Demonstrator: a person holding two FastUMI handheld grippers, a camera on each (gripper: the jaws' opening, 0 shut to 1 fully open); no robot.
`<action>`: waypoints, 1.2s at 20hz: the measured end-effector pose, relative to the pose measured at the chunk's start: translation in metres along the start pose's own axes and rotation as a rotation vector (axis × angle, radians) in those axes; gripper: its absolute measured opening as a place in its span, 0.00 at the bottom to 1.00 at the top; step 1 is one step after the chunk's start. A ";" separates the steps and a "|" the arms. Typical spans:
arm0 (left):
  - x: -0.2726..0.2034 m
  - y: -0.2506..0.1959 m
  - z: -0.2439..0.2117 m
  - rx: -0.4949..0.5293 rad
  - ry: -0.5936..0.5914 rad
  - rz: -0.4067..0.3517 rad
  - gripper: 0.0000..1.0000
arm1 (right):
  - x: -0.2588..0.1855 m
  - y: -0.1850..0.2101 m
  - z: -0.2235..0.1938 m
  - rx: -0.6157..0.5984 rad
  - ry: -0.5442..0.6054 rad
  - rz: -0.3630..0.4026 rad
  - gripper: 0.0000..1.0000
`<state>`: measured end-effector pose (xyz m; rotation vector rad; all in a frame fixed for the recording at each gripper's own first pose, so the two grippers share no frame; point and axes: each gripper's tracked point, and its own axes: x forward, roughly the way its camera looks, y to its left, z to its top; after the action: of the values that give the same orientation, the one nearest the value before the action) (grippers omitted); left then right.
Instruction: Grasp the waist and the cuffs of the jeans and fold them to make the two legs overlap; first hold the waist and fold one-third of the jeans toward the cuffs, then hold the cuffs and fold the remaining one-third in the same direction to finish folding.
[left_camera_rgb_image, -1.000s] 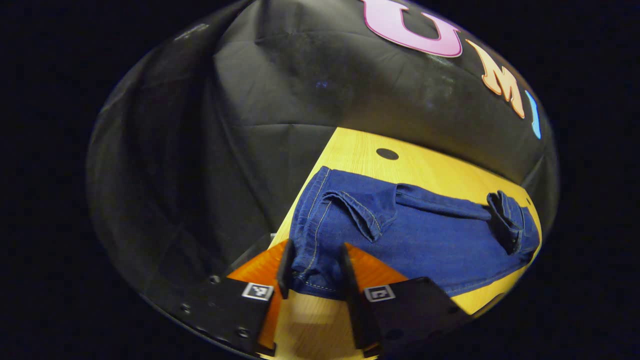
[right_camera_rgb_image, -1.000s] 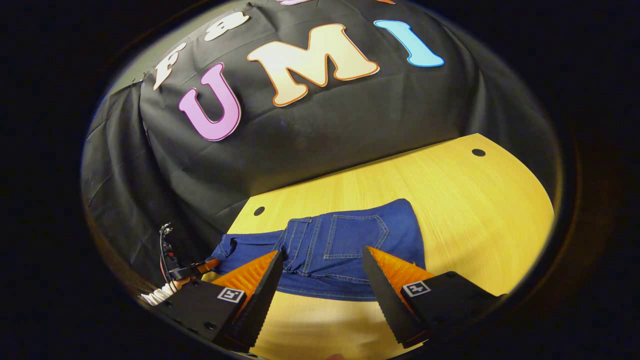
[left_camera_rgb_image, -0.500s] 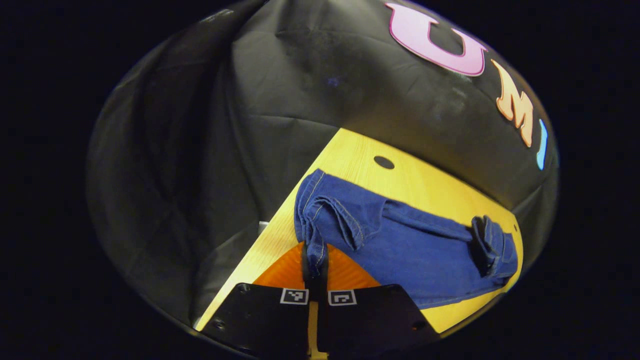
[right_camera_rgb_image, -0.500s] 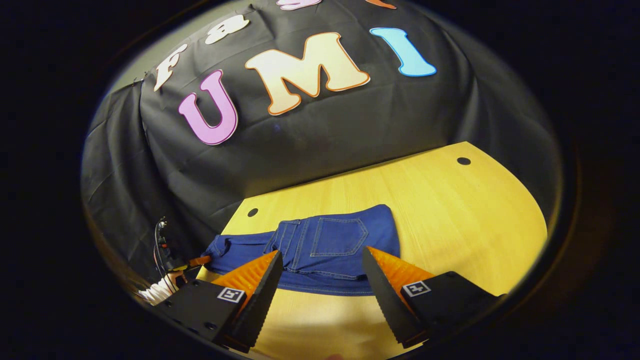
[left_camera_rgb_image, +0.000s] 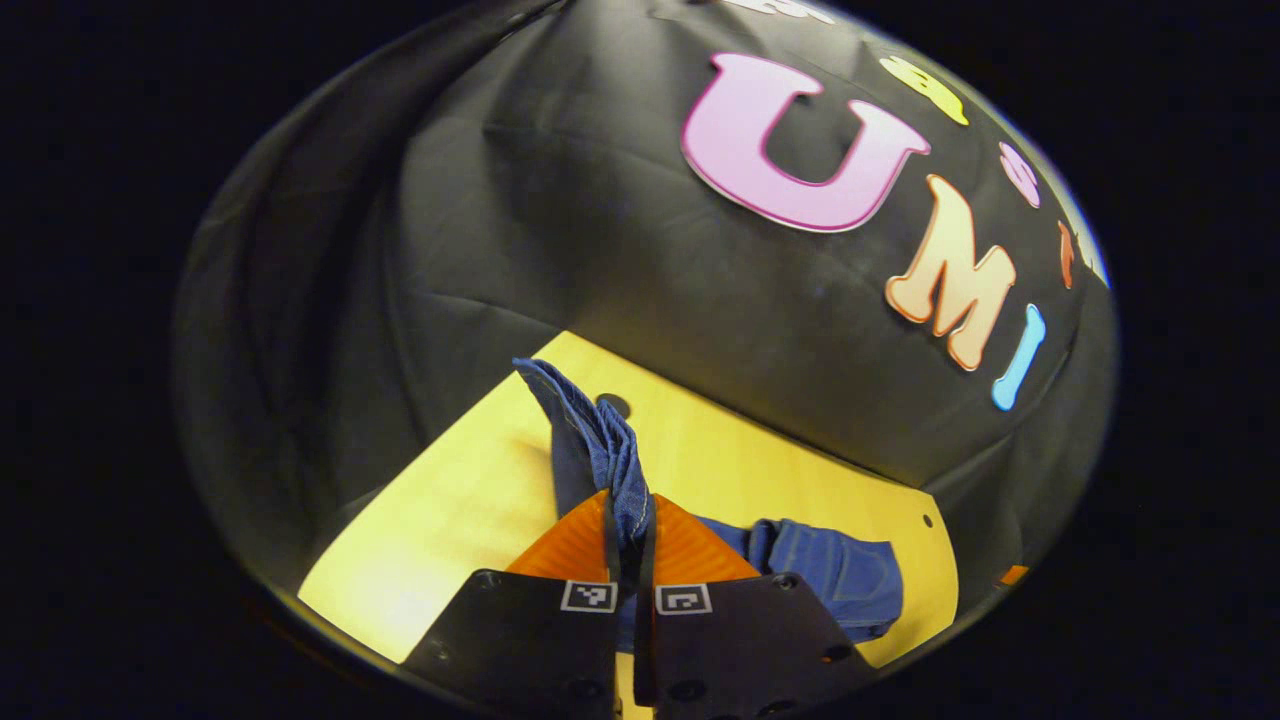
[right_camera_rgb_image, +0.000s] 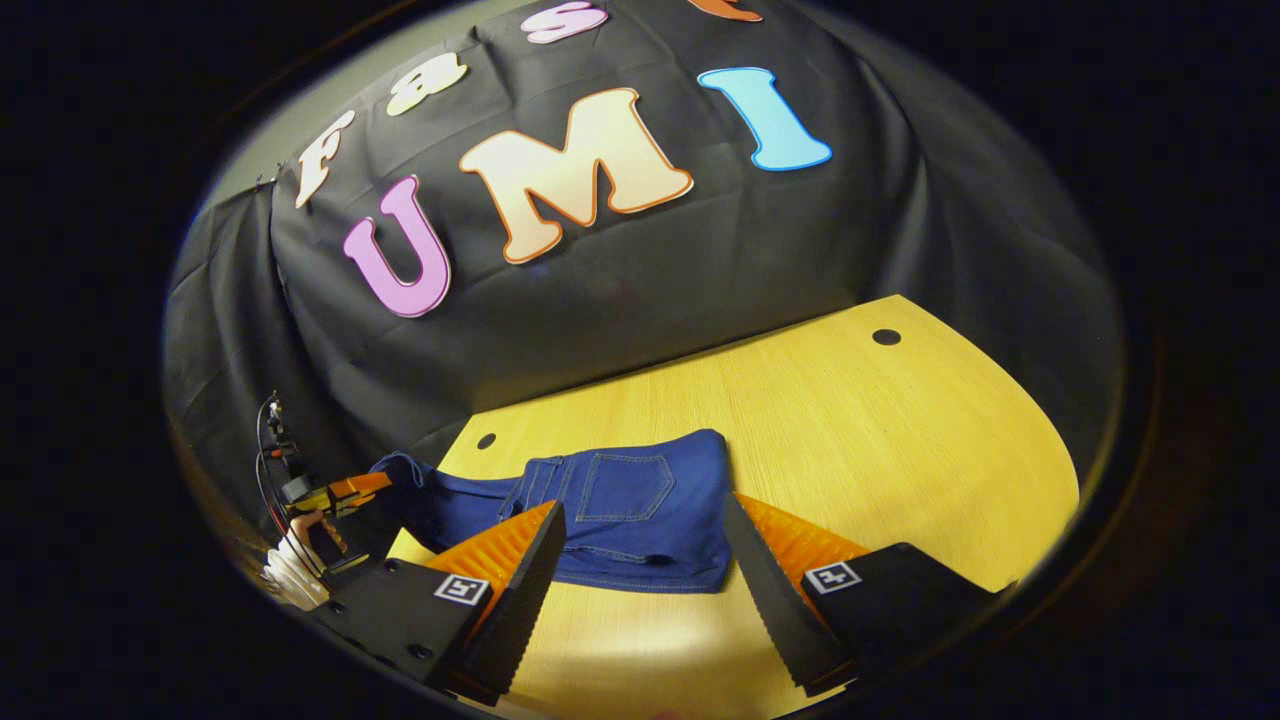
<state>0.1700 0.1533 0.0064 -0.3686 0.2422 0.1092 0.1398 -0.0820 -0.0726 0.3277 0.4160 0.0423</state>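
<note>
One pair of jeans (right_camera_rgb_image: 620, 515) lies on the bench (right_camera_rgb_image: 900, 450). The left gripper (left_camera_rgb_image: 629, 545) is clamped tight on a lifted cuff end; the right gripper (right_camera_rgb_image: 640, 590) hangs wide open near the folded waist, empty.

Your left gripper (left_camera_rgb_image: 628, 545) went from fingers spread around the cuff end a second ago to clamped on it, and it has since lifted: the cuffs (left_camera_rgb_image: 590, 430) now stand up off the table (left_camera_rgb_image: 450, 500) instead of lying flat. In the right gripper view the left gripper (right_camera_rgb_image: 345, 490) sits higher and the jeans (right_camera_rgb_image: 620, 510) have slid left and farther from your right gripper (right_camera_rgb_image: 645, 590), which has backed off a bit.
</note>
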 end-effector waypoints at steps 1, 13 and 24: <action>-0.001 -0.019 0.005 0.004 -0.007 -0.014 0.00 | -0.002 -0.007 0.003 0.000 0.001 0.002 0.98; 0.015 -0.280 -0.037 0.160 0.063 -0.259 0.00 | -0.019 -0.091 0.009 0.052 0.011 0.011 0.98; 0.001 -0.344 -0.242 0.606 0.329 -0.348 0.00 | -0.047 -0.140 -0.005 0.059 0.025 -0.032 0.98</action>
<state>0.1703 -0.2546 -0.0950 0.1825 0.5141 -0.3664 0.0909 -0.2179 -0.1029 0.3786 0.4475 0.0029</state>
